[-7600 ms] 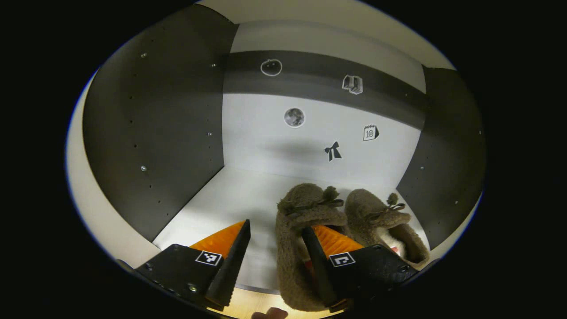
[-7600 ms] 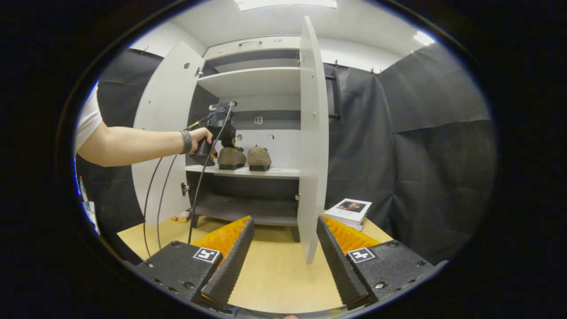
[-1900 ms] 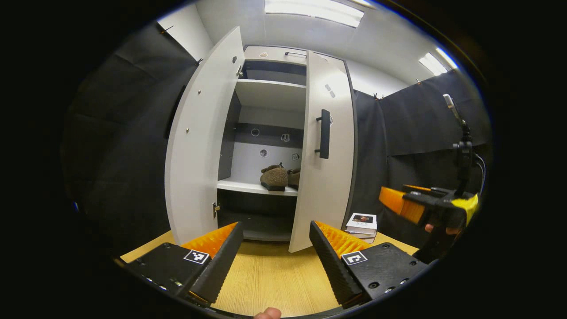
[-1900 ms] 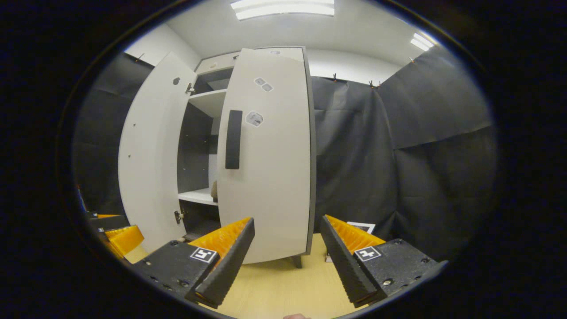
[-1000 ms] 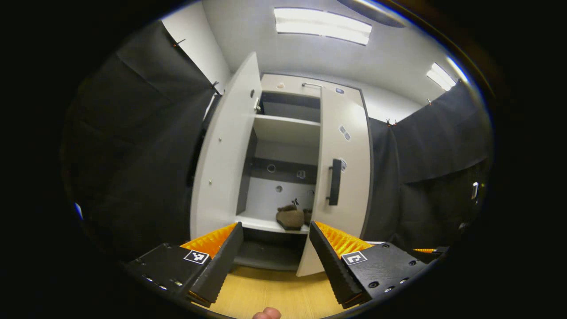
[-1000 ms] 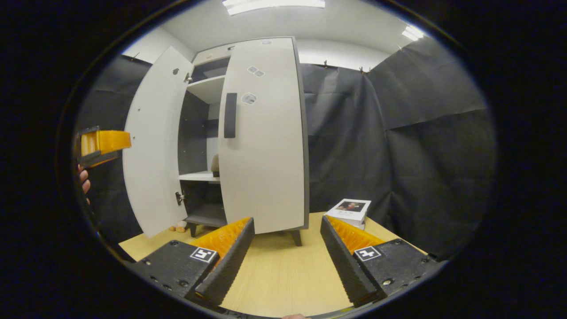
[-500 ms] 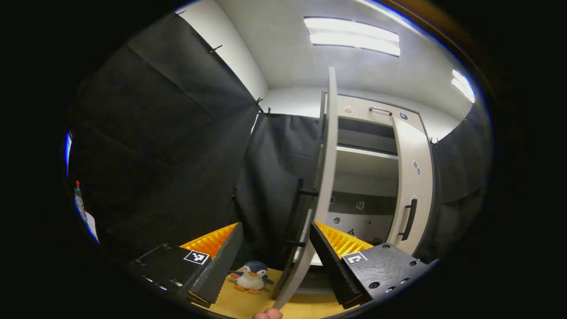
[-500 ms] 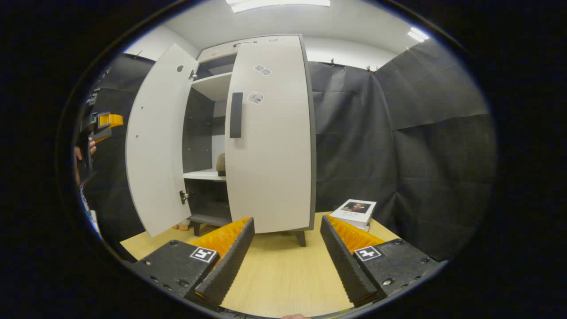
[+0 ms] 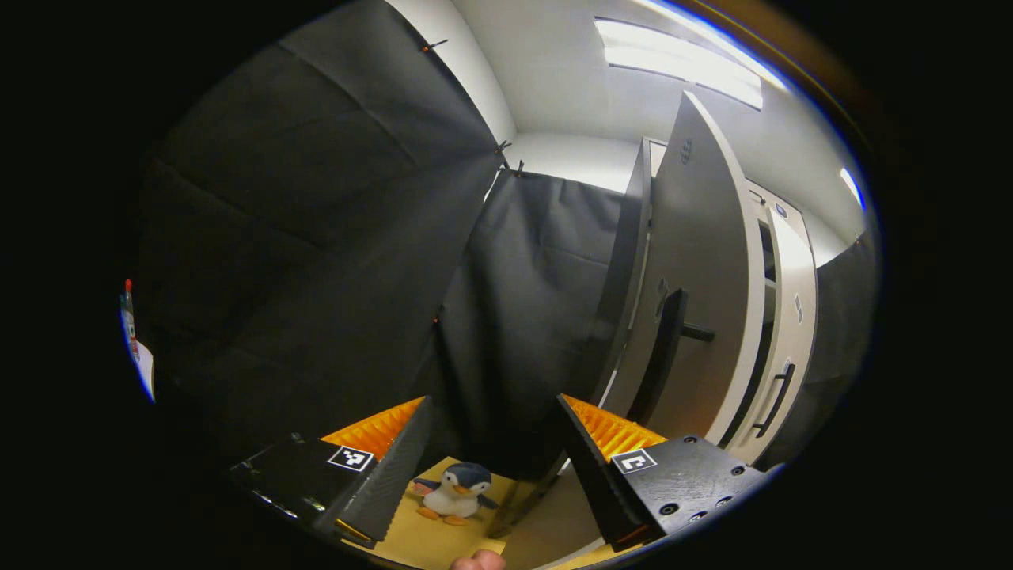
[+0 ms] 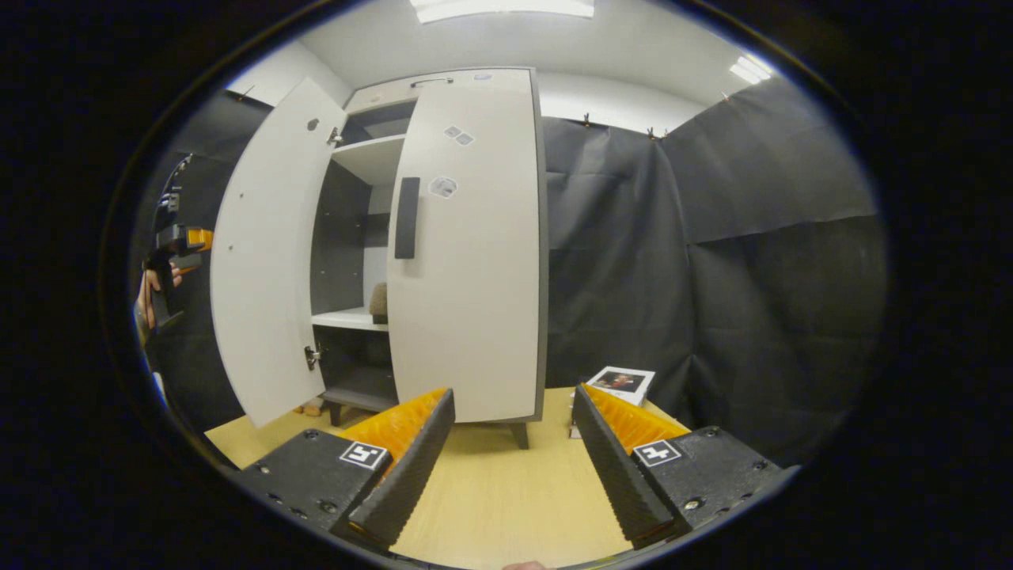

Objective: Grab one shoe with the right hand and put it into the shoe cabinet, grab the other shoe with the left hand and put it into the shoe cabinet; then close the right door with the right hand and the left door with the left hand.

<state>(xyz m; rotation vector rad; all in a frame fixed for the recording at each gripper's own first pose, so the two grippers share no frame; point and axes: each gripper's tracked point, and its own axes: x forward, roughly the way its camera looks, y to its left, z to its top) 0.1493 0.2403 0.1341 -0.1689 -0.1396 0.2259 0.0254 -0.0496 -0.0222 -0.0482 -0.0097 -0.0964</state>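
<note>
Pale laminate doors frame the closing stage: the right door (image 10: 467,261) sits all but shut, while the left door (image 10: 265,261) hangs wide open, a brown shoe (image 10: 379,302) showing on the shelf between them. The left gripper (image 9: 491,443), jaws spread wide and empty, is outside that open door, whose outer face (image 9: 696,301) and upright dark handle (image 9: 661,356) lie just to its right. The right gripper (image 10: 510,451), equally wide and empty, hovers over the wooden tabletop (image 10: 506,491), near the shut door. Likely next: a push rightward.
</note>
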